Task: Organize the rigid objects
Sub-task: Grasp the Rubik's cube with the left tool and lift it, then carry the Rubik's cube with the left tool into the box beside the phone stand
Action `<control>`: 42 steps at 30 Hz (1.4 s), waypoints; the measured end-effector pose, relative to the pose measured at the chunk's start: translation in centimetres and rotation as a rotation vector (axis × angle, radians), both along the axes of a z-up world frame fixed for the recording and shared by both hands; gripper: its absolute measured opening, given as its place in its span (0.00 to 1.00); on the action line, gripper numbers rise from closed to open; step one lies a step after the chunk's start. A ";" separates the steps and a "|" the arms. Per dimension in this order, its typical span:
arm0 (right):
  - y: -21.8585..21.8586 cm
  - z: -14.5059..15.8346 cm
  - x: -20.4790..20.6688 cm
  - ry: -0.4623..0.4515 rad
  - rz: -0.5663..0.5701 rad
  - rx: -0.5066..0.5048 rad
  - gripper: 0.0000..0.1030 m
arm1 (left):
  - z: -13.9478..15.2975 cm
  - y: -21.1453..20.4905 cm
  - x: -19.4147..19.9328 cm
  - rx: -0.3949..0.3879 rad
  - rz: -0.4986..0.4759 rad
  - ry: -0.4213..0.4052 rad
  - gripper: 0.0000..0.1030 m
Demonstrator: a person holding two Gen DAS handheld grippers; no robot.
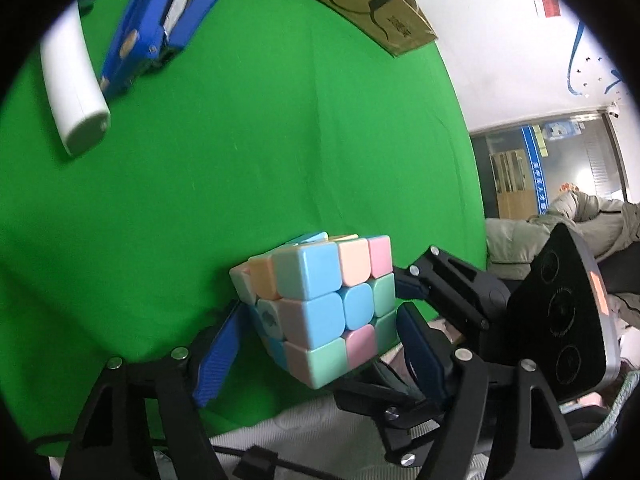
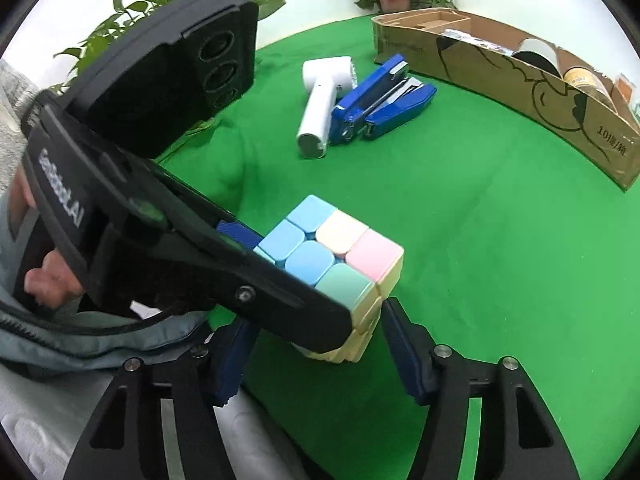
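Cube (image 1: 326,306) pastel, lifted above green cloth (image 1: 240,140), clamped between left gripper (image 1: 320,340) pads. Right gripper (image 2: 316,350) spread around cube's lower part, pads seemingly not touching, hard to tell. Blue stapler (image 2: 380,100), white handheld device (image 2: 320,104) just beside each other; cardboard box (image 2: 520,80) behind.

Pastel puzzle cube, stapler and white handheld device on green cloth, beside a cardboard box.

The puzzle cube (image 2: 340,252) has scrambled blue, pink, mint and cream tiles and is tilted, corner-forward in the left wrist view (image 1: 320,304). Well apart from it, a blue stapler (image 2: 380,100) lies hinged open, touching a white handheld device (image 2: 320,104) lying on its side. A long cardboard box (image 2: 532,92) with a line drawing on its side already holds several items.
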State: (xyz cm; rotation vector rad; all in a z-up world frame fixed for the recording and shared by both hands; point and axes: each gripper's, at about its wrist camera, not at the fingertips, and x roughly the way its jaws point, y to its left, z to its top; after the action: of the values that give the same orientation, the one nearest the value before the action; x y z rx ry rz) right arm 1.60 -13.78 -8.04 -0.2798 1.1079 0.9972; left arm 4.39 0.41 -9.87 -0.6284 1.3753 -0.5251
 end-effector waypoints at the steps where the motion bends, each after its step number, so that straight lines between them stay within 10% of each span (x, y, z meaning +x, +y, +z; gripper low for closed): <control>1: 0.1 0.0 0.3 -0.006 -0.014 0.000 0.57 | 0.2 -0.1 0.3 0.014 0.002 -0.011 0.72; 19: 2.5 5.6 6.0 -0.240 -0.149 0.042 0.56 | 5.1 0.2 3.8 0.117 0.054 -0.180 0.52; 26: 2.6 4.4 9.7 -0.158 -0.200 0.055 0.42 | 5.8 2.3 5.4 0.109 0.061 -0.217 0.48; 42: 3.1 -0.4 14.2 -0.058 -0.140 0.113 0.50 | 1.6 5.3 7.3 0.036 0.209 -0.108 0.49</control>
State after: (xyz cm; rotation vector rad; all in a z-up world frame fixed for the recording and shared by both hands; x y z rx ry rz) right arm 15.79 -10.67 -8.43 -0.1368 1.0007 0.9180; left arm 11.68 5.75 -8.25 -0.6961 1.1987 -0.3603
